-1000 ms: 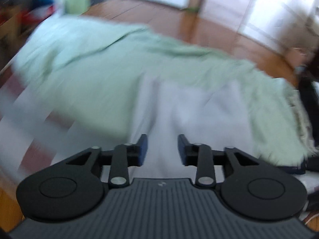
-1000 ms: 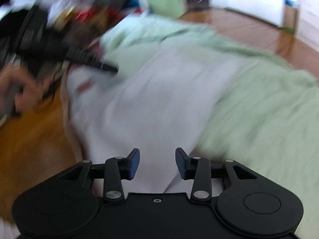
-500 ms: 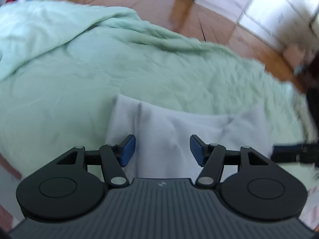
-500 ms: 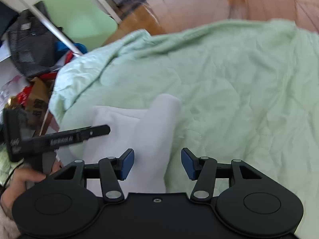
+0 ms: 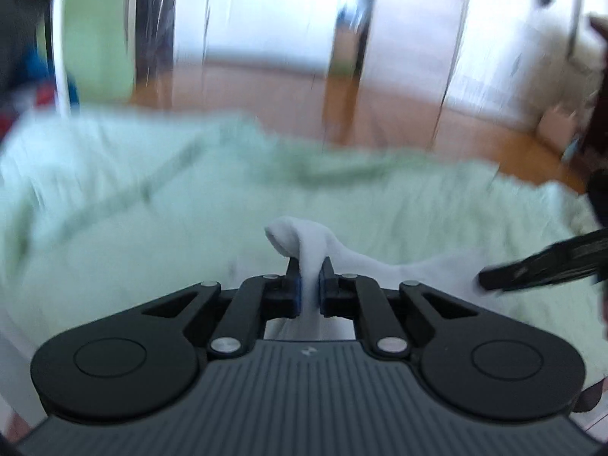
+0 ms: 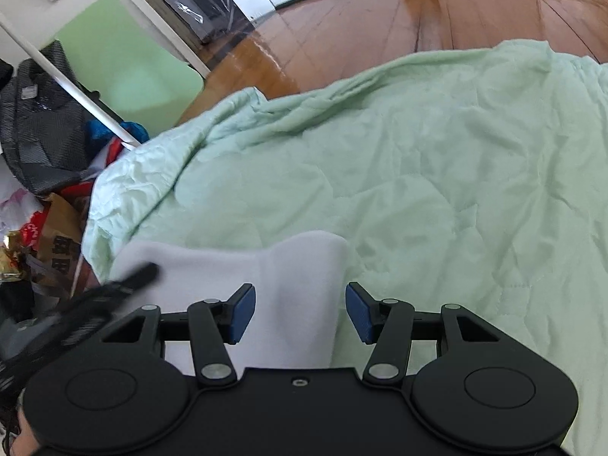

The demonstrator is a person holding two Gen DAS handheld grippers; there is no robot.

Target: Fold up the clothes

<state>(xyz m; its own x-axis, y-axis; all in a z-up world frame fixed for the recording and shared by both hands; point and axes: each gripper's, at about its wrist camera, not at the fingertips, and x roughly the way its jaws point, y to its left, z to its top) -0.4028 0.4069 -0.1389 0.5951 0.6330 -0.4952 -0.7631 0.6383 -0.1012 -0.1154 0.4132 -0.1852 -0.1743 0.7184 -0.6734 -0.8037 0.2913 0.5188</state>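
Observation:
A white garment (image 6: pixel 300 281) lies on a pale green blanket (image 6: pixel 437 174). My left gripper (image 5: pixel 311 290) is shut on a bunched fold of the white garment (image 5: pixel 304 243), which stands up between its blue pads; this view is blurred. My right gripper (image 6: pixel 300 313) stands open, its blue pads on either side of a raised strip of the garment without touching it. The other gripper shows as a dark blurred bar at the left of the right wrist view (image 6: pixel 114 292) and at the right of the left wrist view (image 5: pixel 547 266).
A wooden floor (image 6: pixel 380 34) lies beyond the blanket. At the left of the right wrist view stand a green chair (image 6: pixel 125 72), a dark bag (image 6: pixel 41 129) and a heap of packages (image 6: pixel 41 239). White doors and walls (image 5: pixel 266 19) close the far side.
My left gripper has shut on a fold of the white garment and tilted upward, blurring its view. My right gripper has opened a little wider and stays over the garment.

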